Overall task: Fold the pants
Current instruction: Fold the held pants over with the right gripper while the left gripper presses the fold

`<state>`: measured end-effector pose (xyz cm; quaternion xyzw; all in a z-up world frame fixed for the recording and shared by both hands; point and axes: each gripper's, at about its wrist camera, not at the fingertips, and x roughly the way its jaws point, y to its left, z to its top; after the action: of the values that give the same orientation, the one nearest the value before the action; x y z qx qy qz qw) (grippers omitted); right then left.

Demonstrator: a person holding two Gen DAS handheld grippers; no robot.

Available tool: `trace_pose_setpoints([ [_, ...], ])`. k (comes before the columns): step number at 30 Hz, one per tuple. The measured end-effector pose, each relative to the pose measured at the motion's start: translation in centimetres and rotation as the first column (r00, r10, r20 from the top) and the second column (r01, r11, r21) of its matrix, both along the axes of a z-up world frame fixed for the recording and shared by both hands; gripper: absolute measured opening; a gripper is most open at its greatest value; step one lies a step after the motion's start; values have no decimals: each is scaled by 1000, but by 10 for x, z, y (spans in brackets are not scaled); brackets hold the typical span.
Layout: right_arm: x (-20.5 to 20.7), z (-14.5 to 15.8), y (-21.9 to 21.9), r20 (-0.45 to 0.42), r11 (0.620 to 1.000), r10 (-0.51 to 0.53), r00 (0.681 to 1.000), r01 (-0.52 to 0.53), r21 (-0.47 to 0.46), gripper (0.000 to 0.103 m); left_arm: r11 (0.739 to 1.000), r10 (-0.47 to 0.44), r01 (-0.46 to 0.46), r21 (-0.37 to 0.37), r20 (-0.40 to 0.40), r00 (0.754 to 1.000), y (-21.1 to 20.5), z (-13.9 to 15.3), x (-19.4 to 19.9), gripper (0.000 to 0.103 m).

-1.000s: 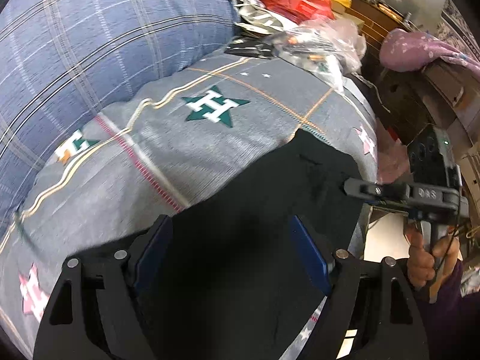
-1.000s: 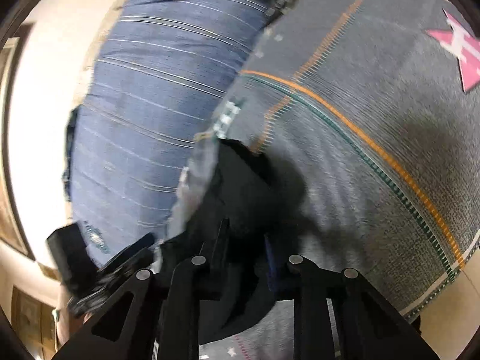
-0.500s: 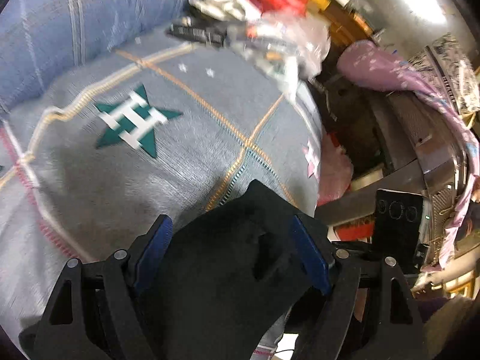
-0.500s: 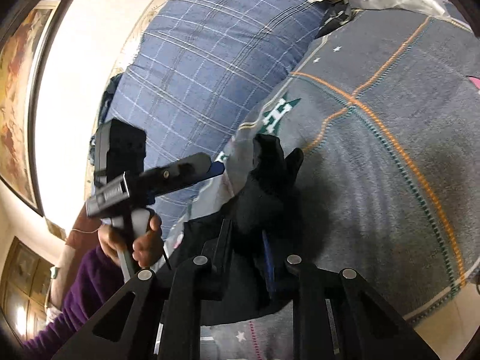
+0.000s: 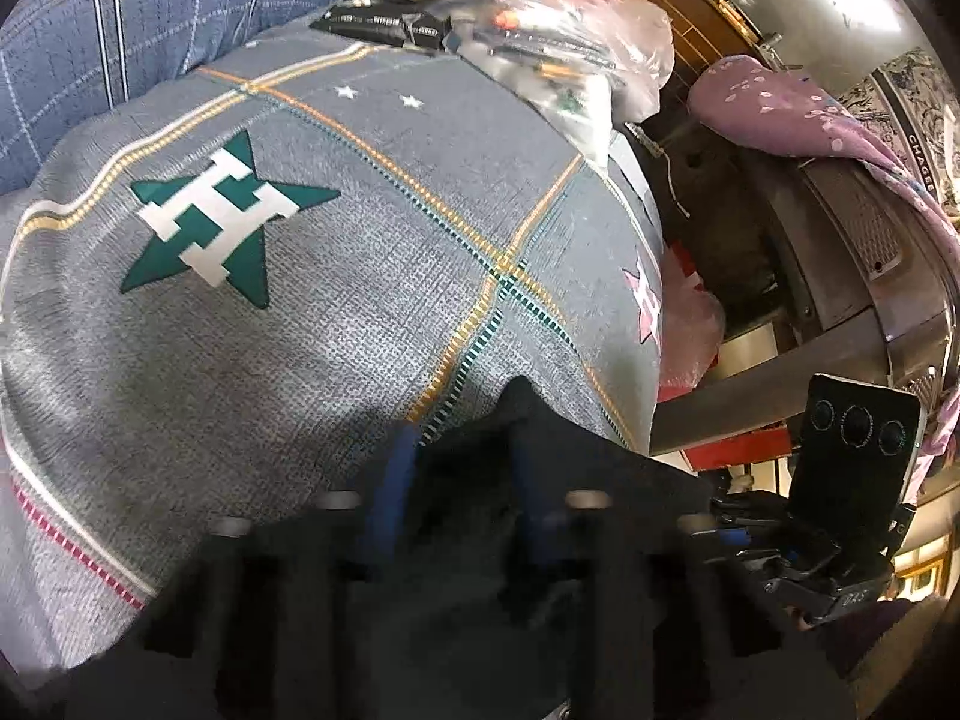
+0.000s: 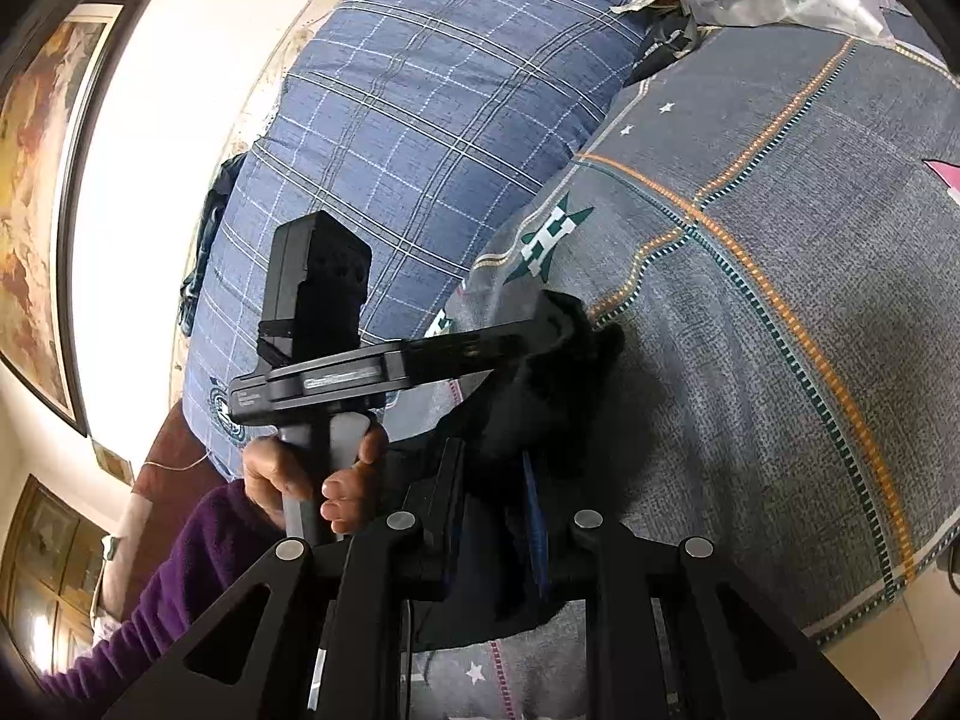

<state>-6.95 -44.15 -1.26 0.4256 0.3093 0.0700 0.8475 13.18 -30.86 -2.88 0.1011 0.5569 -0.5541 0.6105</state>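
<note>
The black pants (image 5: 480, 480) hang bunched between both grippers above a grey bedspread (image 5: 336, 312). My left gripper (image 5: 462, 468) has its blue-padded fingers closed in on a fold of the black cloth; its frame is blurred. In the right wrist view the left gripper (image 6: 558, 330) reaches in from the left and pinches the top of the pants (image 6: 540, 384). My right gripper (image 6: 495, 480) is shut on the same black cloth just below that spot.
The bedspread has a green star with an H (image 5: 210, 216) and orange stripes. A blue plaid pillow (image 6: 408, 138) lies behind. Plastic bags and clutter (image 5: 540, 30) sit at the bed's far edge. A purple cloth (image 5: 810, 114) drapes over furniture to the right.
My left gripper was open over the pants and has closed on the cloth. Both grippers came together, and the pants rose off the bedspread into a bunch.
</note>
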Motion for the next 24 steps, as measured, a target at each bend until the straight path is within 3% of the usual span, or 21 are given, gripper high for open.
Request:
trace_pose_setpoints([
  [3,0,7,9,25,999,12,1000,-11,-31,18,999,3,-1,-43,46,999,11,14,-7,16],
  [9,3,27,39,102,993,68,992,-57,-104,18,989,67,-59,-134,54,996,51,44,-5,15],
  [15,7,51,87,211,975,181,961,-146,-169,12,963,180,-164,-216,56,982,115,70,-3,15],
  [18,16,54,119,179,952,236,955,-191,-239,12,945,252,-235,-226,48,967,150,72,-1,15],
  [20,14,56,125,160,938,218,963,-162,-305,12,940,296,-284,-189,34,955,175,65,-1,15],
  [22,9,56,109,138,946,161,977,-113,-305,16,940,309,-299,-165,42,950,189,61,-7,15],
  [23,7,53,100,114,950,125,986,-86,-300,19,940,310,-299,-162,46,950,191,59,-10,15],
  [24,4,49,90,83,956,90,992,-63,-288,30,941,312,-302,-153,47,949,192,56,-12,15],
])
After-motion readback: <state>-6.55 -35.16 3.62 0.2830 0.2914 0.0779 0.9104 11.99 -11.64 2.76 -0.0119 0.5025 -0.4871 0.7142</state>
